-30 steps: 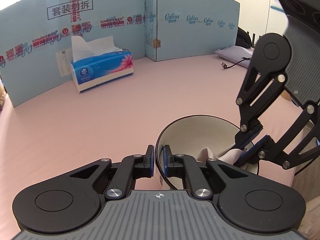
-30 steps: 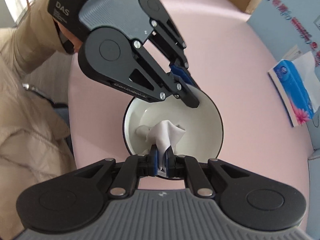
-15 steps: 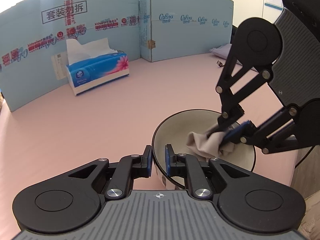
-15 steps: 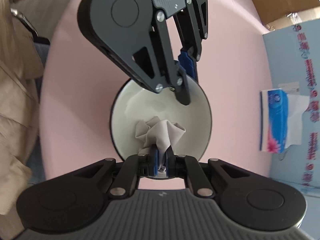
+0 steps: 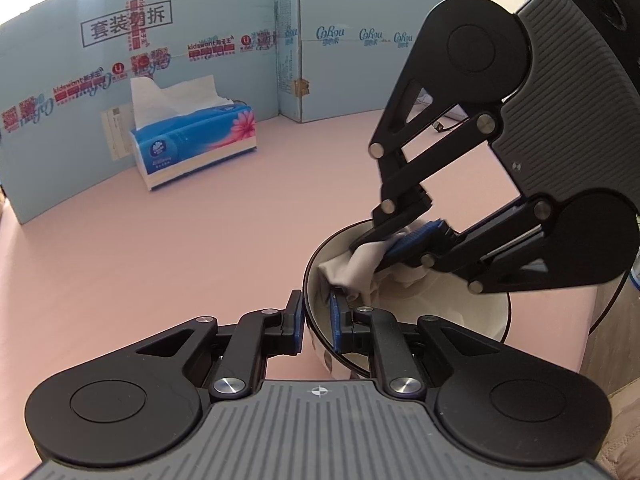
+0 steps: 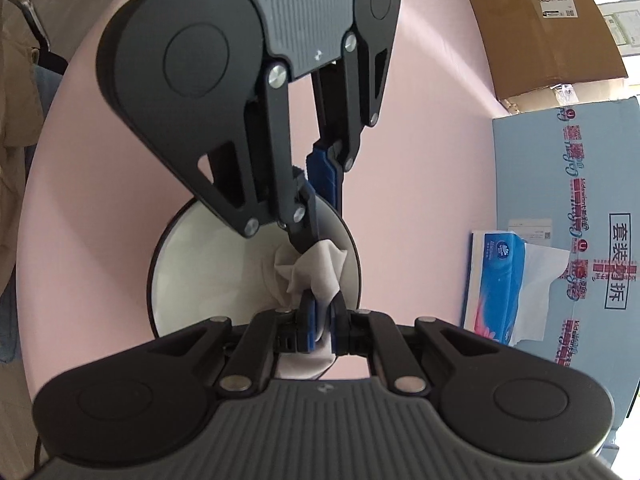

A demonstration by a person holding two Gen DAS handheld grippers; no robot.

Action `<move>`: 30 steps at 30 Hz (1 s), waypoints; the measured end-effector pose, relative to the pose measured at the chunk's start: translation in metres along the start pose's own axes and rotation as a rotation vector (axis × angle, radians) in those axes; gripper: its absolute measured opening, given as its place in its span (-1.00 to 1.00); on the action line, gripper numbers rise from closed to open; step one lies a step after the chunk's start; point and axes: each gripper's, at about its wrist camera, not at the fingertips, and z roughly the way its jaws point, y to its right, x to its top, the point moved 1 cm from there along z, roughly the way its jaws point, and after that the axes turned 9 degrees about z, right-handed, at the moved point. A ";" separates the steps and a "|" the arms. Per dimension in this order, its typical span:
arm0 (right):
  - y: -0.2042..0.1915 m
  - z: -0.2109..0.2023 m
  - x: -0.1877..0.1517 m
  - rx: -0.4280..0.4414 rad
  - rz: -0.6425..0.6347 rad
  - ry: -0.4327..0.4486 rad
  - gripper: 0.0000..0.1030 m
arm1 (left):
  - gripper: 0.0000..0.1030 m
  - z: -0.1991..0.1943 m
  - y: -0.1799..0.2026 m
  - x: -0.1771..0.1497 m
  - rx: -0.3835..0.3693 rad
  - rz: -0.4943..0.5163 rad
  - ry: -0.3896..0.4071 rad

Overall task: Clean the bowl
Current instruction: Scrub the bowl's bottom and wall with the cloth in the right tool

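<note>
Left gripper [image 5: 316, 322] clamps the bowl [image 5: 460, 320] rim on the tabletop [image 5: 180, 248]. Right gripper [image 6: 322, 320], closed on the tissue [image 6: 320, 268], presses it inside; its linkage hides the bowl's far rim.

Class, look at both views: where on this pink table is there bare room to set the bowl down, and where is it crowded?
Free: the wide pink table between the tissue box and the bowl, up to the blue cardboard wall. Crowded: at the bowl, where the left gripper clamps the rim and the right gripper presses a tissue inside.
</note>
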 end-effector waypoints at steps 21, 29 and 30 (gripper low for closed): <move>-0.005 -0.025 -0.029 0.292 0.231 0.015 -0.84 | -0.59 0.000 0.000 0.003 0.018 -0.003 -0.004; -0.013 -0.010 -0.032 0.178 0.132 -0.037 -0.84 | -0.58 -0.002 0.002 0.002 0.008 0.010 0.002; -0.015 -0.009 -0.031 0.155 0.113 -0.040 -0.84 | -0.58 -0.003 0.003 0.002 0.007 0.012 0.002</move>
